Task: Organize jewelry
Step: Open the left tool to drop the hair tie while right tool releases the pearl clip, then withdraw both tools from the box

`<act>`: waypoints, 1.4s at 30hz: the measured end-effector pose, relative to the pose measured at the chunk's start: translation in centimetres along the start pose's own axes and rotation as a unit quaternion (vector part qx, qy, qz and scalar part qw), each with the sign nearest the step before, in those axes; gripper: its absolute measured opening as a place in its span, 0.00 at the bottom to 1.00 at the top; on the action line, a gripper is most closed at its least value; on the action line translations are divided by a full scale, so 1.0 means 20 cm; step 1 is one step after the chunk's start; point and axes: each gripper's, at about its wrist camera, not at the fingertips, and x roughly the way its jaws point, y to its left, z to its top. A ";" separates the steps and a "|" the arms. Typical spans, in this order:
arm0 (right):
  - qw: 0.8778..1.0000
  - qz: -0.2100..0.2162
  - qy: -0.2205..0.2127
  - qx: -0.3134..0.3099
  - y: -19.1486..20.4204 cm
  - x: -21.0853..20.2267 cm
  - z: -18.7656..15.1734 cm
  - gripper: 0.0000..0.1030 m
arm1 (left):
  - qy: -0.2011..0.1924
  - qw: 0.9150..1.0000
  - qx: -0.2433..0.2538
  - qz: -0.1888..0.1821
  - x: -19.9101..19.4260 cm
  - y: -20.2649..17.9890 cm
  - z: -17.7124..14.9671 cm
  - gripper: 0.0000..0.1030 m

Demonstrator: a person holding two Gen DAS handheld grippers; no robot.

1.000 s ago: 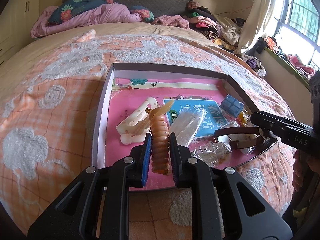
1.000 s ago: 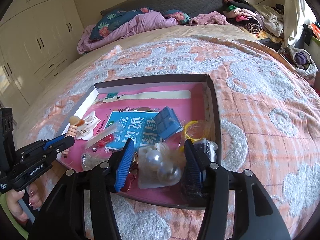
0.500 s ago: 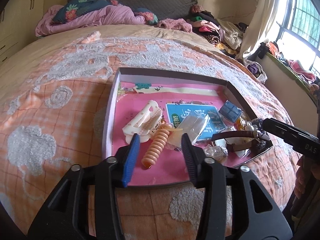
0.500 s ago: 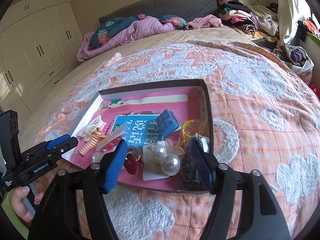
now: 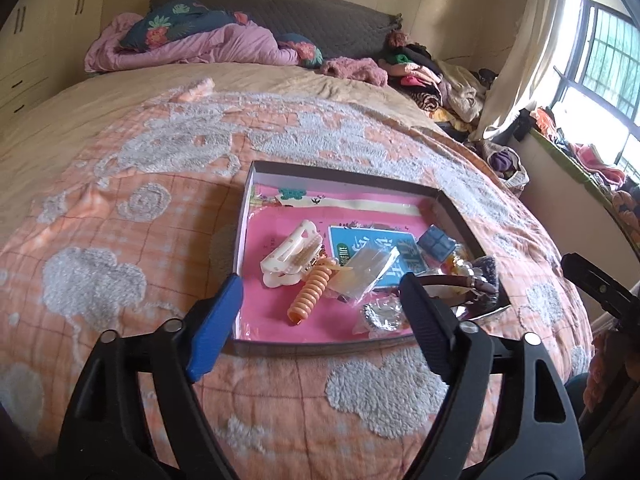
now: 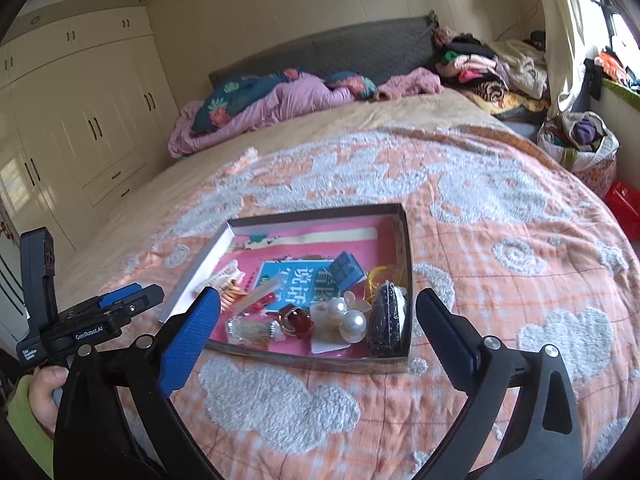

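Note:
A shallow box (image 5: 240, 240) (image 6: 405, 280) with a pink floor lies on the bed and holds jewelry. In it are an orange spiral hair tie (image 5: 310, 296), a cream hair claw (image 5: 290, 258), a clear plastic packet (image 5: 366, 270), a blue case (image 5: 436, 242) (image 6: 346, 272), a pearl piece (image 6: 352, 322), a red ring (image 6: 298, 322) and a dark oval pouch (image 6: 386, 320). My left gripper (image 5: 320, 314) is open and empty, above the box's near edge. My right gripper (image 6: 318, 328) is open and empty, pulled back from the box.
The box sits on an orange and grey patterned bedspread (image 5: 120, 240). Pink bedding and pillows (image 5: 200, 44) lie at the headboard. Clothes (image 5: 432, 80) are piled at the far right corner. White wardrobes (image 6: 80, 120) stand to the left. A bag (image 6: 576, 144) sits beside the bed.
My left gripper let go of the orange spiral hair tie, which now lies in the box, then opened wide and drew back. My right gripper also drew back and opened wider.

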 end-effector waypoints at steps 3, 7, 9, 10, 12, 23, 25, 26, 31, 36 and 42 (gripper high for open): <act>1.000 0.003 -0.015 -0.005 0.02 -0.07 0.00 0.95 | -0.006 1.000 -0.002 -0.002 -0.06 -0.01 0.00 0.84; 1.000 0.007 -0.028 -0.012 0.05 -0.17 -0.02 0.96 | -0.017 1.000 -0.002 -0.002 -0.14 -0.03 -0.01 0.91; 0.999 0.007 -0.032 -0.014 0.05 -0.20 -0.04 0.96 | -0.018 1.000 -0.005 -0.004 -0.16 -0.03 -0.02 0.91; 0.999 0.007 -0.033 -0.015 0.06 -0.21 -0.04 0.96 | -0.018 1.000 -0.008 -0.005 -0.18 -0.03 -0.03 0.91; 0.999 0.005 -0.035 -0.017 0.06 -0.24 -0.06 0.96 | -0.019 1.000 -0.011 -0.006 -0.20 -0.04 -0.05 0.91; 0.999 -0.019 -0.015 -0.028 0.06 -0.28 -0.26 0.96 | -0.009 1.000 0.009 0.008 -0.23 -0.11 -0.24 0.91; 0.999 -0.025 -0.013 -0.035 0.06 -0.28 -0.29 0.96 | -0.006 1.000 0.012 0.008 -0.22 -0.12 -0.27 0.91; 0.999 -0.027 -0.013 -0.036 0.07 -0.28 -0.30 0.96 | -0.007 1.000 0.011 0.006 -0.23 -0.13 -0.28 0.91; 0.999 -0.029 -0.006 -0.035 0.08 -0.26 -0.35 0.96 | -0.003 1.000 0.015 0.012 -0.23 -0.14 -0.32 0.91; 0.999 -0.025 0.006 -0.031 0.08 -0.24 -0.38 0.96 | 0.004 1.000 0.026 0.011 -0.22 -0.15 -0.35 0.91; 0.999 -0.023 0.009 -0.031 0.09 -0.24 -0.38 0.96 | 0.008 1.000 0.029 0.007 -0.21 -0.16 -0.37 0.91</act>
